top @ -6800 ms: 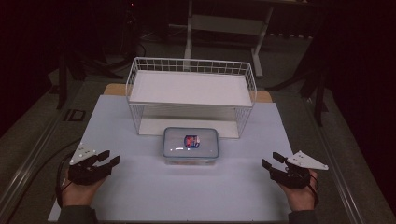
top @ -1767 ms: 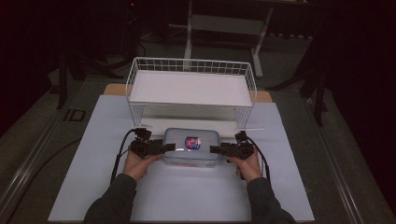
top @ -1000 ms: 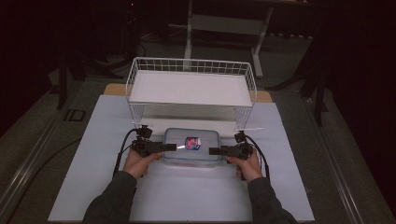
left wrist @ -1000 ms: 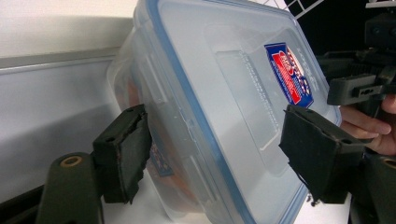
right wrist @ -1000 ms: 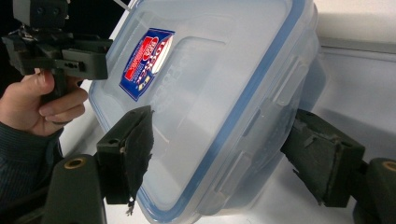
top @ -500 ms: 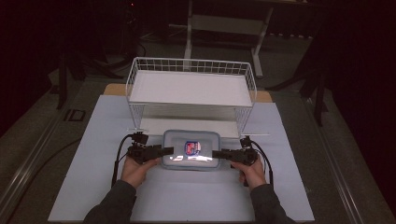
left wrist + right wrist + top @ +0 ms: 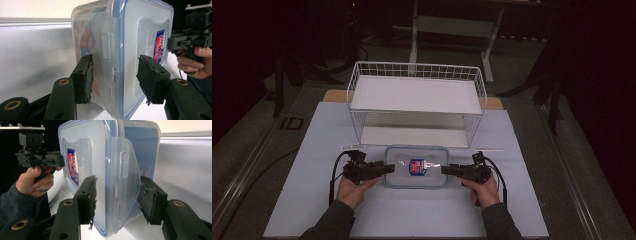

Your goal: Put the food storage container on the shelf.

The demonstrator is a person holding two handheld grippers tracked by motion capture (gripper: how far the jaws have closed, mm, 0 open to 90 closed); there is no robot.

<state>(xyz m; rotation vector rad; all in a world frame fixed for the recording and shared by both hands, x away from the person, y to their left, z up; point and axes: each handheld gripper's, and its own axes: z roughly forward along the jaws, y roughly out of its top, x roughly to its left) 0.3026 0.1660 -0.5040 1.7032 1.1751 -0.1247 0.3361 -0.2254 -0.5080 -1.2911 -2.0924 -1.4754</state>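
High view, container: I saw the clear lidded container [image 7: 416, 166] on the white mat [image 7: 312, 145], just at 6 o'clock of the wire basket [image 7: 417, 102].
High view, grippers: my left gripper [image 7: 384, 168] met its 9 o'clock end, my right gripper [image 7: 446, 170] its 3 o'clock end; I could not tell the grip from here.
Left gripper view: my jaws stood apart, straddling the container's end; the pad [image 7: 87, 77] on the base side touched the wall, the lid-side one sat just clear. A red-and-blue label [image 7: 159, 46] showed on the lid.
Right gripper view: my jaws were spread around the latch flap [image 7: 125, 173], both near it, contact unclear. The person's left hand [image 7: 35, 182] showed at 9 o'clock.
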